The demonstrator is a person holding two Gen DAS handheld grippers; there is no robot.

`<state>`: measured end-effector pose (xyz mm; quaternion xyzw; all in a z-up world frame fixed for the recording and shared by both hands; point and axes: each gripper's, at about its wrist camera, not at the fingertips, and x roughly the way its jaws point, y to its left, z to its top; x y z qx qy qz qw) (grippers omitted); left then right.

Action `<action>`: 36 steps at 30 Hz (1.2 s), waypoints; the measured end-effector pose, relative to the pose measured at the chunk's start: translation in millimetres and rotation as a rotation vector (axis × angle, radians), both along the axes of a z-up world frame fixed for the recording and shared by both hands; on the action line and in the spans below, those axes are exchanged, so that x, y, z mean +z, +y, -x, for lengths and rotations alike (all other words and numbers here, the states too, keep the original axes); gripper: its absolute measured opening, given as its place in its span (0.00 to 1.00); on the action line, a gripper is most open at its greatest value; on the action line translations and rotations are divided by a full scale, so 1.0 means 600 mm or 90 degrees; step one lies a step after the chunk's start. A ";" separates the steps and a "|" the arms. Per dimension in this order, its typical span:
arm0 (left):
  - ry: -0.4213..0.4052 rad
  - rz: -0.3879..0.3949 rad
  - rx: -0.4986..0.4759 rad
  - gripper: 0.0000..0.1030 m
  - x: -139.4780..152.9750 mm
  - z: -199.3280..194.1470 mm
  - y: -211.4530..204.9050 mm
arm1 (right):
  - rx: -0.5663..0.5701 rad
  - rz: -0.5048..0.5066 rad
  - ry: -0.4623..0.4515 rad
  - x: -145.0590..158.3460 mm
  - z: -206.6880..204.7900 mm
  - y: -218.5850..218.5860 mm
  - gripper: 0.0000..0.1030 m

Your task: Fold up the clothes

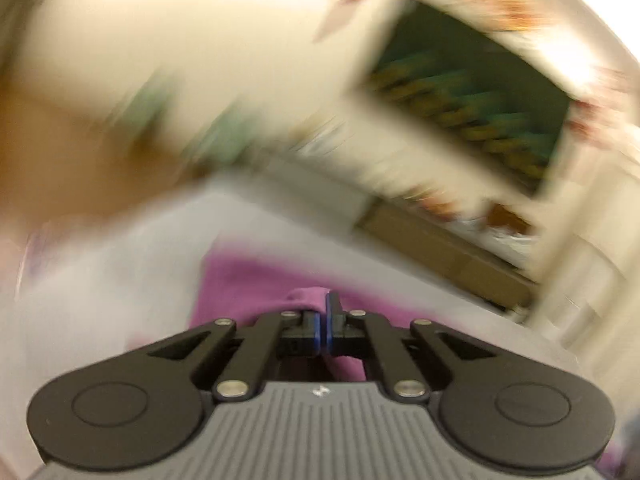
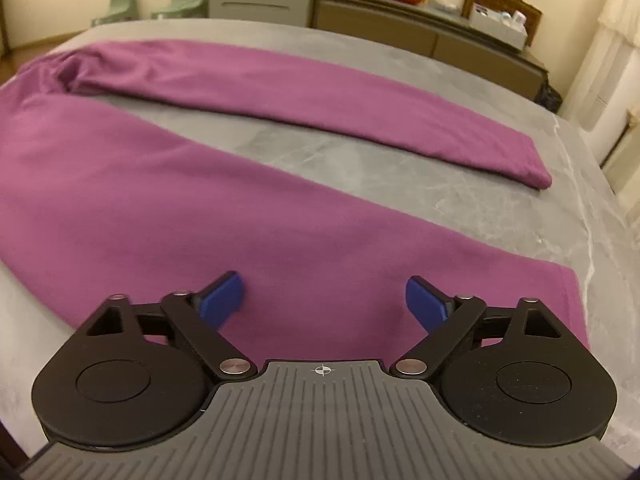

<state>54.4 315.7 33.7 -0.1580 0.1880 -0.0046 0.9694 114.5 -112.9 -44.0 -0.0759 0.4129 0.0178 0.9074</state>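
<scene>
Two legs of one pair of purple trousers (image 2: 168, 184) lie spread apart on the grey marbled counter (image 2: 460, 200), open in a V, the gap between them showing bare stone; the nearer leg runs to the near edge of the counter and ends in a hem just under the right tongs (image 2: 324, 300), the farther leg reaches toward the far right corner, and the two join in a rumpled bunch at the far left.

The right tongs hang spread wide over the near hem, blue pads well apart, nothing between them; the left tongs (image 1: 325, 320) are clenched, their blue pads pressed together on a small pinch of the purple cloth (image 1: 304, 296), with more of the same cloth lying flat on the counter just beyond. The left view is badly smeared by motion, so which part of the trousers is pinched cannot be told.

As for progress: the trousers lie unfolded, legs apart and not stacked one on the other; I judge the folding to be somewhere short of done, since no neat folded bundle shows on the counter; bringing one leg over the other and then doubling the length is what remains, by my reckoning.

Past the far edge of the counter stands a long sideboard (image 2: 360, 20) with jars, a bowl of something orange and a box, and two pale green chairs (image 2: 120, 4) to the left.

No brand, label or writing can be read; a small crosshair mark sits on each tool body, nothing more.
</scene>
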 end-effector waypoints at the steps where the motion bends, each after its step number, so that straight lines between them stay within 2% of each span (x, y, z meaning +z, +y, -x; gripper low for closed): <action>1: 0.074 0.008 0.013 0.05 -0.028 -0.002 0.011 | 0.000 0.004 0.004 -0.001 -0.003 0.001 0.88; 3: 0.229 0.026 0.042 0.07 -0.087 -0.008 0.034 | -0.001 0.012 0.012 -0.002 -0.008 0.002 0.91; 4: 0.319 0.061 0.063 0.07 -0.130 -0.015 0.058 | -0.001 0.016 0.015 -0.003 -0.010 0.003 0.92; 5: 0.383 0.088 0.080 0.06 -0.162 -0.015 0.077 | -0.001 0.020 0.019 -0.004 -0.013 0.003 0.93; 7: 0.370 0.130 0.094 0.13 -0.164 0.005 0.100 | -0.002 0.028 0.027 -0.005 -0.018 0.005 0.95; 9: 0.357 0.153 0.115 0.31 -0.153 0.019 0.117 | -0.002 0.038 0.032 -0.007 -0.022 0.007 0.96; 11: 0.312 0.151 0.168 0.34 -0.132 0.025 0.132 | 0.001 0.055 0.030 -0.007 -0.022 0.012 0.98; 13: 0.257 0.117 0.192 0.35 -0.101 0.019 0.130 | 0.001 0.063 0.027 -0.007 -0.021 0.015 0.98; 14: 0.230 0.100 0.204 0.45 -0.085 0.016 0.129 | 0.001 0.066 0.025 -0.007 -0.020 0.016 0.98; 15: 0.206 0.080 0.181 0.57 -0.074 0.006 0.120 | 0.000 0.069 0.024 -0.007 -0.019 0.017 0.98; 16: 0.203 0.057 0.160 0.61 -0.070 -0.011 0.114 | -0.001 0.071 0.022 -0.007 -0.018 0.018 0.98; 18: 0.246 -0.007 0.138 0.60 -0.079 -0.073 0.098 | 0.000 0.079 0.018 -0.008 -0.015 0.021 0.98; 22: 0.330 -0.170 0.074 0.59 -0.123 -0.191 0.054 | 0.003 0.086 0.012 -0.008 -0.014 0.025 0.98; 24: 0.354 -0.218 0.070 0.32 -0.152 -0.216 0.052 | 0.004 0.077 0.012 -0.009 -0.015 0.021 0.98; 26: 0.378 -0.266 0.065 0.32 -0.181 -0.239 0.051 | 0.003 0.054 0.015 -0.011 -0.018 0.008 0.98; 29: 0.389 -0.264 0.136 0.32 -0.185 -0.278 0.086 | -0.008 0.028 0.016 -0.016 -0.022 -0.015 0.98; 32: 0.404 -0.210 0.176 0.32 -0.183 -0.295 0.113 | -0.045 0.045 0.002 -0.017 -0.027 -0.041 0.98; 34: 0.401 -0.201 0.184 0.32 -0.166 -0.289 0.106 | -0.066 0.028 0.006 -0.017 -0.028 -0.055 0.98; 35: 0.377 -0.215 0.174 0.32 -0.150 -0.284 0.091 | -0.073 0.013 0.010 -0.016 -0.027 -0.061 0.98; 36: 0.353 -0.228 0.164 0.34 -0.133 -0.279 0.076 | -0.075 -0.004 0.013 -0.012 -0.024 -0.065 0.93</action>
